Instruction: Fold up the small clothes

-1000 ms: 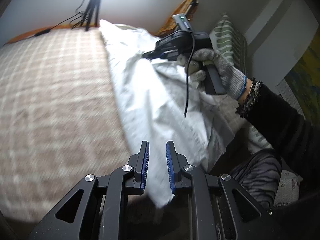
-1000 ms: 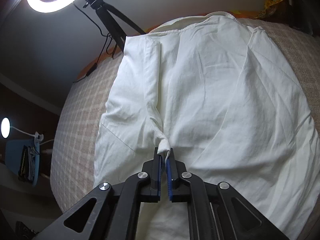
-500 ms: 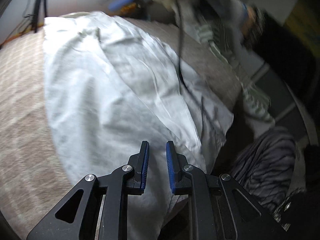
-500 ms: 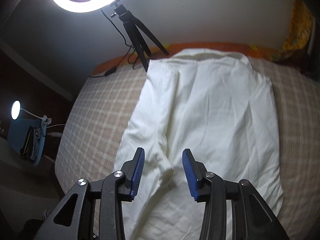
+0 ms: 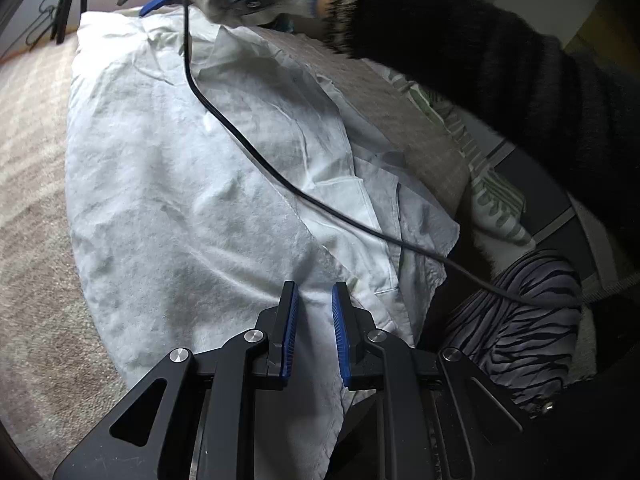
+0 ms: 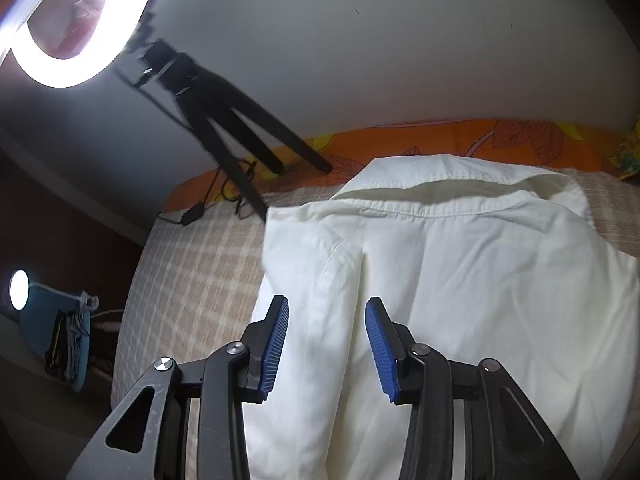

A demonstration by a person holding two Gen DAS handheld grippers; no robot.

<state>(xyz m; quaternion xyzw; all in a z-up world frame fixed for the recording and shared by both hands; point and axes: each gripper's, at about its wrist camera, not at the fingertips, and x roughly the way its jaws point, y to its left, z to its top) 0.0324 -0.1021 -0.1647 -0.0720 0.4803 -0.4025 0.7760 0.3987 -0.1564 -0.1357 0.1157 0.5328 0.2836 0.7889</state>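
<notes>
Left hand-held gripper (image 5: pixel 313 312) pinches white shirt (image 5: pixel 192 184) hem; right hand-held gripper (image 6: pixel 326 336) spread, empty, above shirt. Risk: cable (image 5: pixel 256 152) across shirt snags fold.

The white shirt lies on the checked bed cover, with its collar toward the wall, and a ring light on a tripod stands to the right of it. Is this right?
Not quite. In the right wrist view the ring light on its tripod stands to the left of the white shirt, not the right. The shirt does lie on the checked bed cover, collar toward the wall.
</notes>
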